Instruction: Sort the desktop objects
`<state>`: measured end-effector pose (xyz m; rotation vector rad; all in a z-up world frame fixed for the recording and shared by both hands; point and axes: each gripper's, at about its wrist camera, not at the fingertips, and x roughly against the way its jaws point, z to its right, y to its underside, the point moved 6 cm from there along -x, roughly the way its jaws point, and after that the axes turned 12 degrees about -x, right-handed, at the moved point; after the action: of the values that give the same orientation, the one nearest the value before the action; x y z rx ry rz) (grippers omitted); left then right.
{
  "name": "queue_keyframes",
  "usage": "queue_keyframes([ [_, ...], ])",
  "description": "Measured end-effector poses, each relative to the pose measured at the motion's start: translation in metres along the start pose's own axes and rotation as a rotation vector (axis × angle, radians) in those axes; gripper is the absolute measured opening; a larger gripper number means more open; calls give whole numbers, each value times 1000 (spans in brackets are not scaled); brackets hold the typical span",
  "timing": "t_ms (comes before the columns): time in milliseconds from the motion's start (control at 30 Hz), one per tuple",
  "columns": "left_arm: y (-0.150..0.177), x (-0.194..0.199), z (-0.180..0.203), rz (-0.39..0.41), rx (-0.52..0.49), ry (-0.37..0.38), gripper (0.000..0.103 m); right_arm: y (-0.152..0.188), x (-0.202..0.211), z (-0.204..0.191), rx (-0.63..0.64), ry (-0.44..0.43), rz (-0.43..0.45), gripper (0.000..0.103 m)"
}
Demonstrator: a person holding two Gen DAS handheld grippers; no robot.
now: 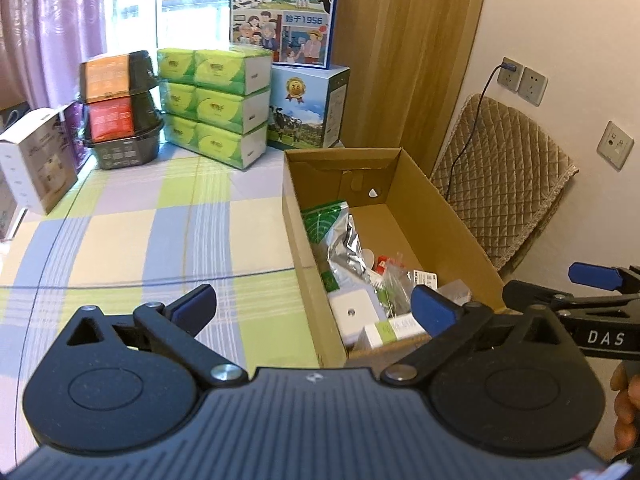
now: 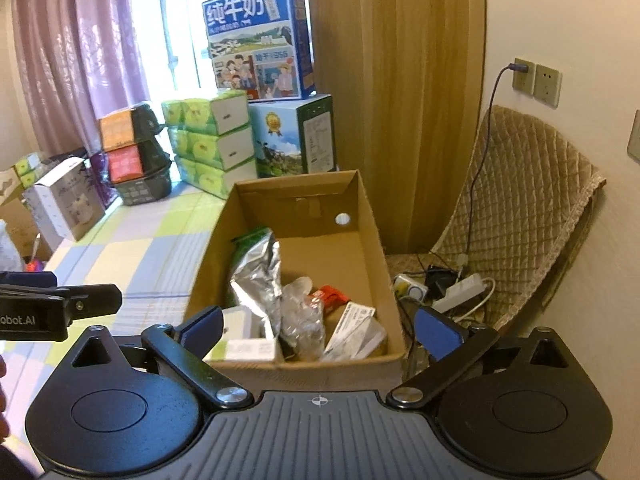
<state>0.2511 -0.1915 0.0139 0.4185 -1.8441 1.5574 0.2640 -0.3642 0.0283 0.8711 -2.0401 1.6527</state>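
i'm holding my left gripper (image 1: 314, 308) and right gripper (image 2: 318, 326) spread wide and empty, just short of the cardboard box (image 2: 372, 216). the sorted clutter is lying inside it, the foil pouch (image 2: 256, 280) leaning at its left wall. i'm judging nothing's left outside, so i'm checking carefully.

Milk carton (image 1: 285, 12): top cut off by the upper edge in the left wrist view.
Small white carton (image 2: 244, 350): print blurred and unreadable; partly behind the right gripper's left finger (image 2: 200, 330).
White box (image 1: 354, 314) inside the cardboard box (image 1: 440, 216): lower part hidden by the near wall.
Label (image 2: 352, 326): text too small to read.
Hand (image 1: 626, 408): only an edge showed at the right border.
Wall plate (image 2: 633, 136): cut off by the frame edge.
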Motion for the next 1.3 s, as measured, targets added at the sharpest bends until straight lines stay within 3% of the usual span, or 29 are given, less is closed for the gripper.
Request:
queue_keyframes([
  [533,38,91,-3,33,63,-72,102,33,85,-14,-3,-46,18,101],
  [767,63,123,0,42,88,-66,102,55,116,-17,-6,-57,22,101],
  [1300,118,170,3,40,125,-102,102,111,158,-39,24,-95,-4,101],
])
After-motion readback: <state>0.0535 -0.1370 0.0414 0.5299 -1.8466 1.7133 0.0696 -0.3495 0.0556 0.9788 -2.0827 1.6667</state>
